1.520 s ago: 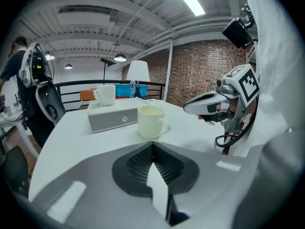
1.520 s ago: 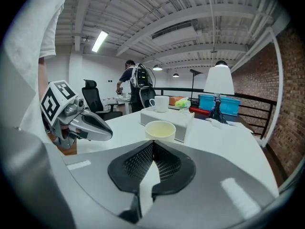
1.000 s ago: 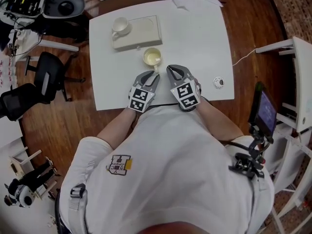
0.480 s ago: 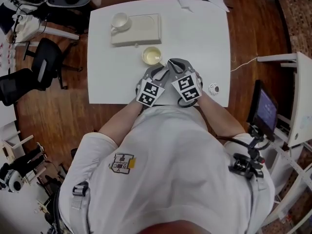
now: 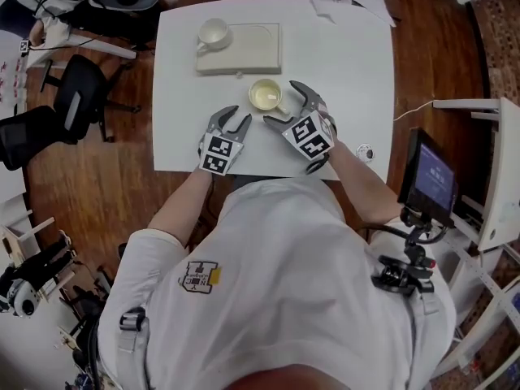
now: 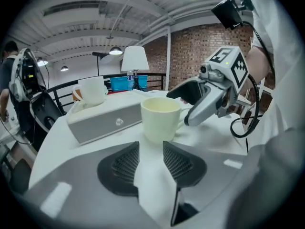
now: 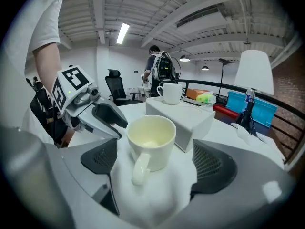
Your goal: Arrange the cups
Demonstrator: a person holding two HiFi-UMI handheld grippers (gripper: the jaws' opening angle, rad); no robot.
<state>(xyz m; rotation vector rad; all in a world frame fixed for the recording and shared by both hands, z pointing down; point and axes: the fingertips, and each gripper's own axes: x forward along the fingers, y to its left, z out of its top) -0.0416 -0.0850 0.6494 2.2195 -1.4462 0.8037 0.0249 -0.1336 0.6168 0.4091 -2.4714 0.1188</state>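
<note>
Both claws opening beside the cup
Right claw [image 5: 280, 102] is opening wide around the cream cup [image 5: 265, 95], pads clear. Left claw [image 5: 231, 119] is opening narrowly and empty, the cup at its two o'clock.

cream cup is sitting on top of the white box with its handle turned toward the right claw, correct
Not on top: the right gripper view shows the cream cup on the table beside the white box. Its handle does face the right claw, whose jaws are opening around it.
</note>
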